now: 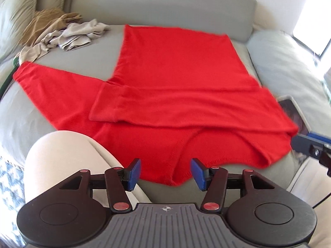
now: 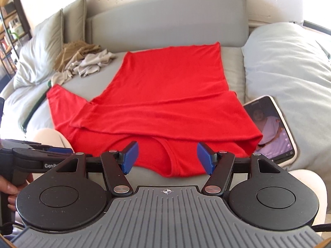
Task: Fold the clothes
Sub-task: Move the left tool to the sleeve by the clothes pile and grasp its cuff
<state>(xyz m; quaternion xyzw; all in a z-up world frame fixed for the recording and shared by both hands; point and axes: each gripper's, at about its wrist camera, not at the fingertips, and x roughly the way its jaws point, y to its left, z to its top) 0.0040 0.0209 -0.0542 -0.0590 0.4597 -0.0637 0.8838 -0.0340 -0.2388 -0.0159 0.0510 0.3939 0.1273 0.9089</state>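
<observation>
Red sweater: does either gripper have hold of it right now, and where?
Neither. The left gripper and right gripper both stand open near the collar edge of the red sweater, with nothing between their blue pads.

A lit phone (image 2: 271,128) lies on the sofa (image 2: 165,20) beside a cushion (image 2: 289,66).

One red shirt (image 1: 175,78), one phone (image 2: 271,128), perhaps two crumpled garments (image 1: 68,33).
</observation>
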